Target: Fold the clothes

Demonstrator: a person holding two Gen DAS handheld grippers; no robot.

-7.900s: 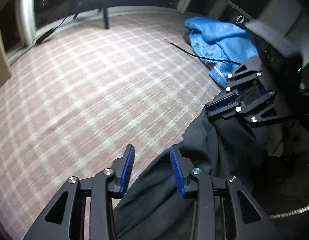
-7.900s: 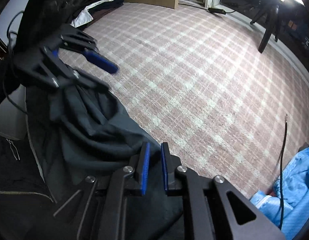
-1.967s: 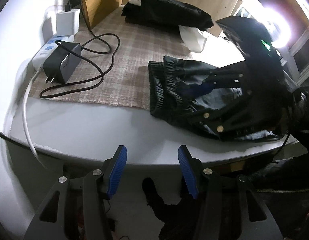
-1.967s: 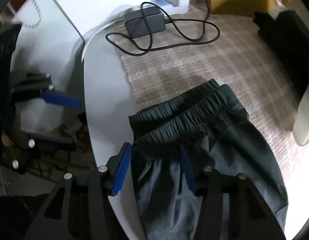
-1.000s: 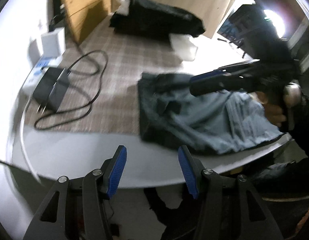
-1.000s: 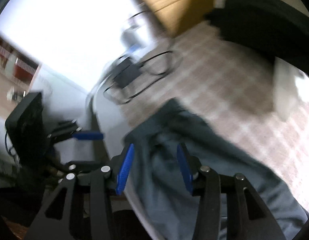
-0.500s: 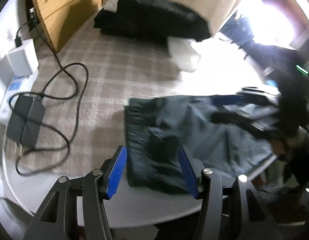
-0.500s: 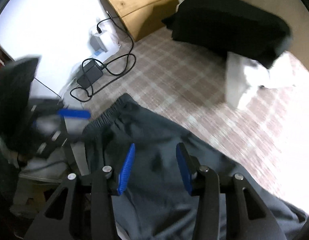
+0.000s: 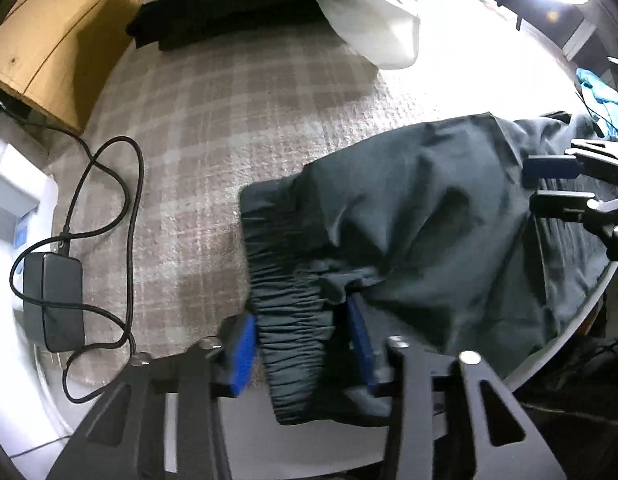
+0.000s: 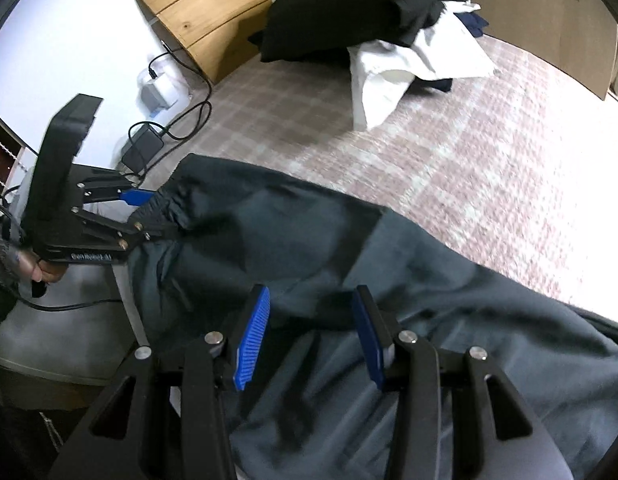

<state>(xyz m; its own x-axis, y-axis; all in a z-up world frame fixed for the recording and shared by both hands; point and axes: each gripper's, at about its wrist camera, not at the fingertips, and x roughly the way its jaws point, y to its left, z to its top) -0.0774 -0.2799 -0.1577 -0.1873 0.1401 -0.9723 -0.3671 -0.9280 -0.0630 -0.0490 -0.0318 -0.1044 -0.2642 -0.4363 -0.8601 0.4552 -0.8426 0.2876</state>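
Note:
Dark grey trousers (image 9: 421, 216) lie spread on the plaid-covered table, with the gathered elastic waistband (image 9: 285, 280) at the near edge. My left gripper (image 9: 299, 346) is open, its blue pads straddling the waistband. My right gripper (image 10: 309, 332) is open, hovering over the trouser leg (image 10: 309, 240). In the right wrist view the left gripper (image 10: 139, 212) sits at the waistband end. In the left wrist view the right gripper (image 9: 557, 188) is at the far right, over the leg.
A stack of black folded clothes (image 10: 349, 12) and white garments (image 10: 409, 64) sits at the back by a wooden board (image 10: 213, 8). A power adapter (image 9: 53, 300) with a looped cable (image 9: 129, 184) and a white charger (image 10: 161, 88) lie at the left. A blue garment (image 9: 601, 96) is at the far right.
My left gripper has moved forward onto the table until its pads straddle the waistband. My right gripper has moved further along the trouser leg. The trousers are spread flatter.

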